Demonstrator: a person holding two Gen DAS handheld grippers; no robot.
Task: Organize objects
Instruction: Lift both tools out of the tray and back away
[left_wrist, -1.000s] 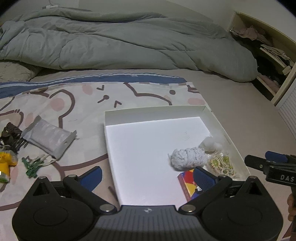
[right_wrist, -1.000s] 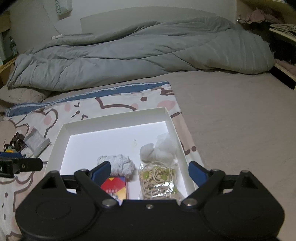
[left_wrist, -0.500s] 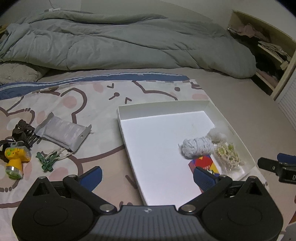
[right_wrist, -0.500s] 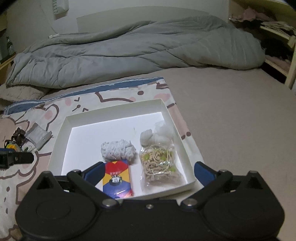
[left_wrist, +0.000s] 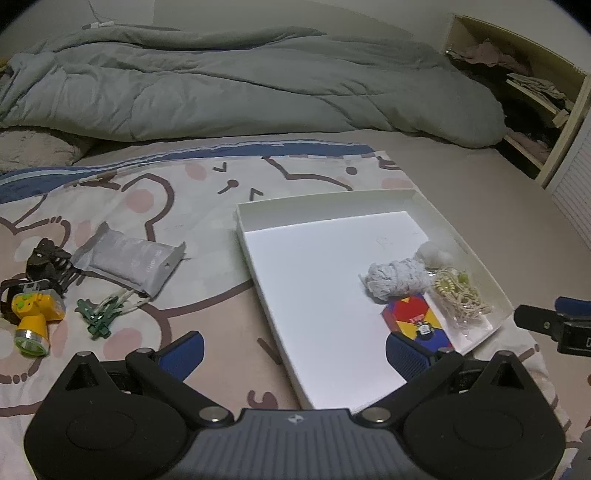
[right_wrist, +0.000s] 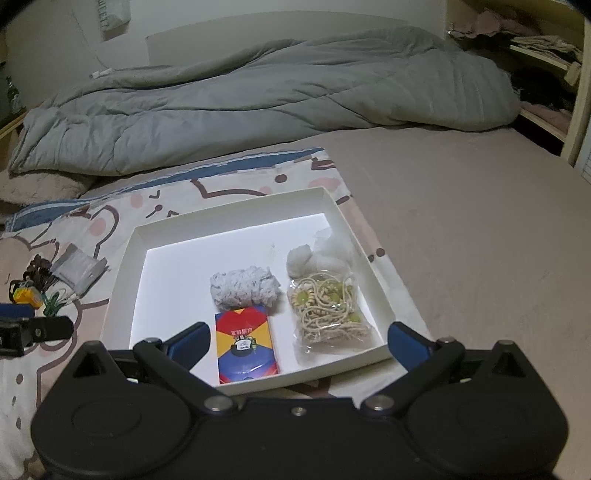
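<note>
A shallow white box (left_wrist: 325, 201) (right_wrist: 229, 214) lies on the patterned bed cover. It holds a red, yellow and blue card pack (right_wrist: 245, 339) (left_wrist: 415, 323), a grey yarn bundle (right_wrist: 243, 286) (left_wrist: 397, 277), a clear bag of beads and cord (right_wrist: 328, 306) (left_wrist: 460, 299) and white fluff (right_wrist: 317, 254). Left of the box lie a grey foil pouch (left_wrist: 129, 260), a green clip bundle (left_wrist: 98, 315), a yellow headlamp (left_wrist: 33, 314) and a dark hair claw (left_wrist: 46, 258). My left gripper (left_wrist: 293, 350) is open and empty over the box's near left edge. My right gripper (right_wrist: 297, 341) is open and empty over the box's near edge.
A rumpled grey duvet (left_wrist: 240, 88) fills the back of the bed. Wooden shelves with clothes (left_wrist: 532, 88) stand at the far right. Bare beige sheet (right_wrist: 480, 221) lies right of the box.
Both grippers have drawn back and up from the box. The left view has swung left, so the headlamp, clips and pouch show more fully.
</note>
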